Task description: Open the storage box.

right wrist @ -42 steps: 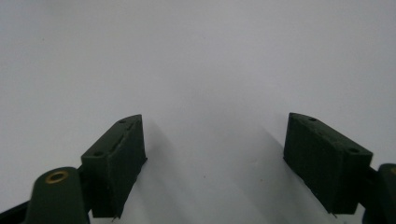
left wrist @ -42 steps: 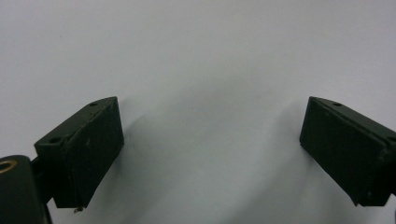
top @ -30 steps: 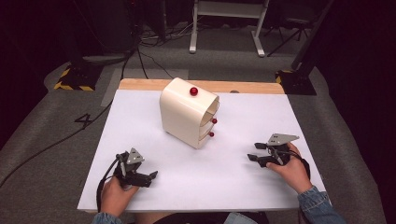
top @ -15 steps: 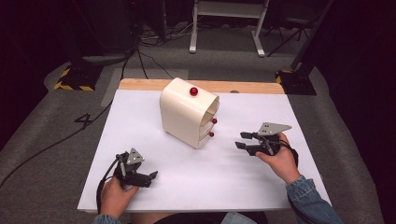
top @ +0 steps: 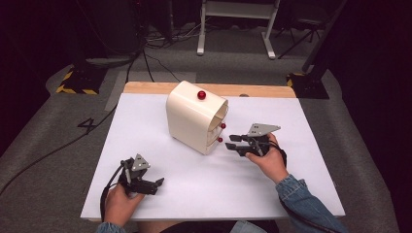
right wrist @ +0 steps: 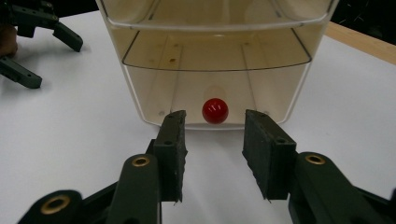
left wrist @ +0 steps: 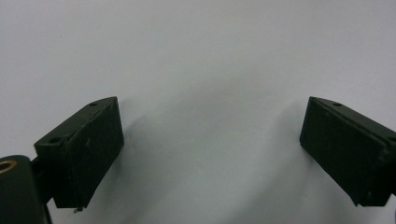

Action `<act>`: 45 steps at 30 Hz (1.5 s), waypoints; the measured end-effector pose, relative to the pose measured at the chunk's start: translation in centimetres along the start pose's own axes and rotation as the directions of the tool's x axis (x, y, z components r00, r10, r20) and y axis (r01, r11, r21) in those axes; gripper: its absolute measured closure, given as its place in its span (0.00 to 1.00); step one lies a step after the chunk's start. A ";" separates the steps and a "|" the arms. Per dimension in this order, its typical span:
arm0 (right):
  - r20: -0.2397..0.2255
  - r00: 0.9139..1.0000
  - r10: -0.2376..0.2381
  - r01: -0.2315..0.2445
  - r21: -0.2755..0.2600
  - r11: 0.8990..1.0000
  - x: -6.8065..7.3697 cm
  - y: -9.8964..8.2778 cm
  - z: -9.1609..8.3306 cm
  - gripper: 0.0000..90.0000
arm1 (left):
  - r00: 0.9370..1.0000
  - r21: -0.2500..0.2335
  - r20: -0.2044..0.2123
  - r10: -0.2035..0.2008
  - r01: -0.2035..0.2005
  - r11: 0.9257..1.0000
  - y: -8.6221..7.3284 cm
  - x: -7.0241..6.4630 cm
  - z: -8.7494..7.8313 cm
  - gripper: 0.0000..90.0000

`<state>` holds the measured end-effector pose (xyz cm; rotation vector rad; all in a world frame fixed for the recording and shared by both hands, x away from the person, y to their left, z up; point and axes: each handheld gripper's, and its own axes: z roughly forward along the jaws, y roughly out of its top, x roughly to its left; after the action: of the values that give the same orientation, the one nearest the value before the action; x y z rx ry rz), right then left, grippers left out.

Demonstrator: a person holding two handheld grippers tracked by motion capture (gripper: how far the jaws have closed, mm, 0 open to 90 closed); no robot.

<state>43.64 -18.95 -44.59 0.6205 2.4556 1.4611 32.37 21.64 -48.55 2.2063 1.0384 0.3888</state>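
right gripper view | right tool point(right wrist: 212, 154) parted, ridged pads flanking glossy red knob point(right wrist: 215, 110) | translucent drawer point(right wrist: 215, 88) | left tool point(left wrist: 210, 149) wide

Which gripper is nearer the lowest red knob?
Right. The right gripper is just in front of the lowest red knob, open. The left gripper is far off, near the table's front edge.
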 end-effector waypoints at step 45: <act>0.041 0.998 -0.042 0.042 -0.011 0.999 0.5 -2.8 -2.7 0.82 | 1.000 0.001 0.000 0.000 0.000 1.000 0.0 0.0 0.0 0.07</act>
<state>41.41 -22.00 -45.72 0.5871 2.4122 1.4317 32.38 21.63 -48.54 2.2075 1.0387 0.3878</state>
